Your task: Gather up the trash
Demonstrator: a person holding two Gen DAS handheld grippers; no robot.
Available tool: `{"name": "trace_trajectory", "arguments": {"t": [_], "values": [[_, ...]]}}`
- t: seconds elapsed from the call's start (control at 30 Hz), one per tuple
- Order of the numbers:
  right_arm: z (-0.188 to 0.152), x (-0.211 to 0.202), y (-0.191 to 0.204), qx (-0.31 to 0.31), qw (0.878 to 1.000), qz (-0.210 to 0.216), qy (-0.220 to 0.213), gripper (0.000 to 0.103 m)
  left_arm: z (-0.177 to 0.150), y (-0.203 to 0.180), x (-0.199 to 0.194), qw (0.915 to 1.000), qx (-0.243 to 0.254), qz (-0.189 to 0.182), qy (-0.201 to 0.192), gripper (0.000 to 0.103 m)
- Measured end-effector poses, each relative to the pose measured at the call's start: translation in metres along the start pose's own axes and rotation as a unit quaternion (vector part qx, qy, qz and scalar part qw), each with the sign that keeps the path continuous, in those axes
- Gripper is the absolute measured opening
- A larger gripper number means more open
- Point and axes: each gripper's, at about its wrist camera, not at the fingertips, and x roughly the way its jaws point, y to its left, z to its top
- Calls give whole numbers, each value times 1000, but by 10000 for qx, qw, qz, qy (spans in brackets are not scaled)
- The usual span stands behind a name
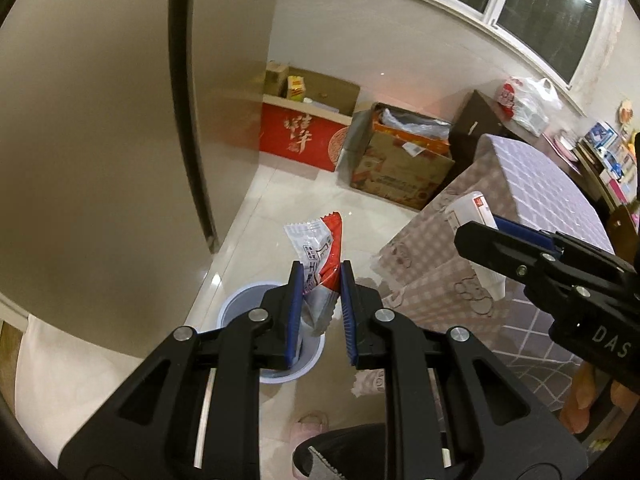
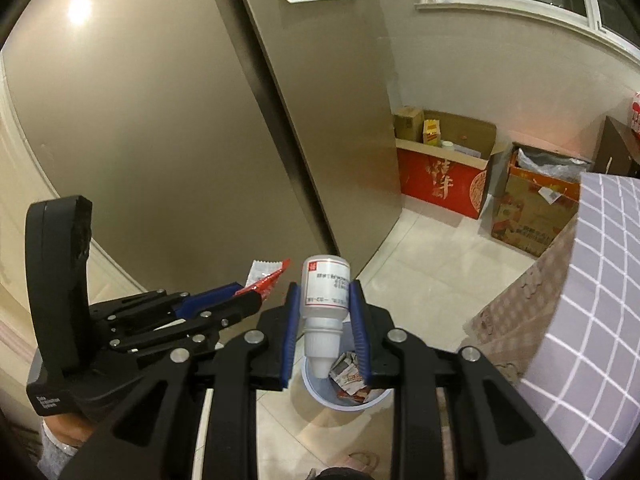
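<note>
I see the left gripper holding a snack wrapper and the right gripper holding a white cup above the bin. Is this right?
Not quite. The right gripper holds a small white bottle, not a cup, as the right wrist view shows. The left gripper does hold the snack wrapper above the bin.

Red-and-white wrapper (image 1: 316, 248), white bottle (image 2: 326, 300), seemingly pale-blue bin (image 2: 344, 398), grey checked tablecloth (image 2: 592, 280).
</note>
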Motion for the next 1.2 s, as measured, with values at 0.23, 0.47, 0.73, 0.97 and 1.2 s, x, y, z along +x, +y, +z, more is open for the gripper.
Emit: {"name": "trace_trajectory", "arguments": {"t": [0.23, 0.47, 0.73, 0.97, 1.2], "values": [[3, 27, 2, 32, 9999, -42, 116, 24, -2, 12, 21, 9991, -64, 348, 222, 62], [5, 40, 0, 46, 9998, -61, 184, 24, -5, 22, 21, 9988, -173, 374, 246, 62], [3, 49, 3, 40, 9998, -54, 202, 25, -4, 22, 15, 9985, -215, 485, 153, 65], [5, 53, 4, 85, 9999, 30, 97, 26, -5, 27, 5, 9972, -252, 695, 59, 68], [12, 48, 0, 267, 9994, 131, -165, 58, -4, 23, -9, 9951, -203, 972, -29, 74]]}}
